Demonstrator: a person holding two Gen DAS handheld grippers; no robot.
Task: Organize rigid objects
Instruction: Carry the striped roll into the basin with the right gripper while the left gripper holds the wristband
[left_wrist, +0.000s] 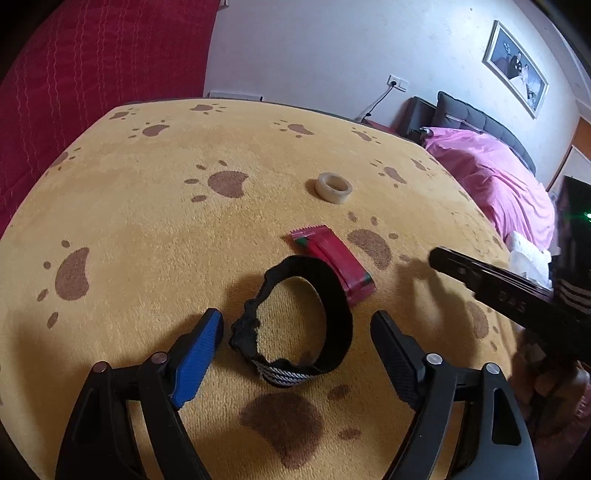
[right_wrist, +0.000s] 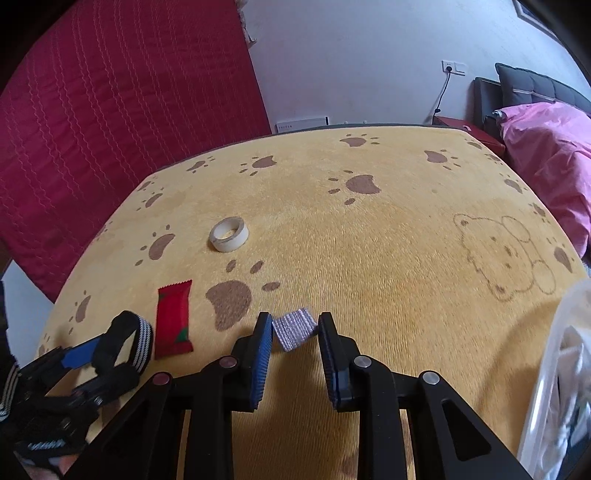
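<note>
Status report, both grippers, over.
Left gripper open around black strap loop. Right gripper open, straddling small grey woven patch. Red wrapper and tape roll lie apart, nothing blocking.

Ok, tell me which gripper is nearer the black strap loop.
Left. The left gripper is open around the black strap loop; the right gripper is off to its right, at a small grey pad.
</note>
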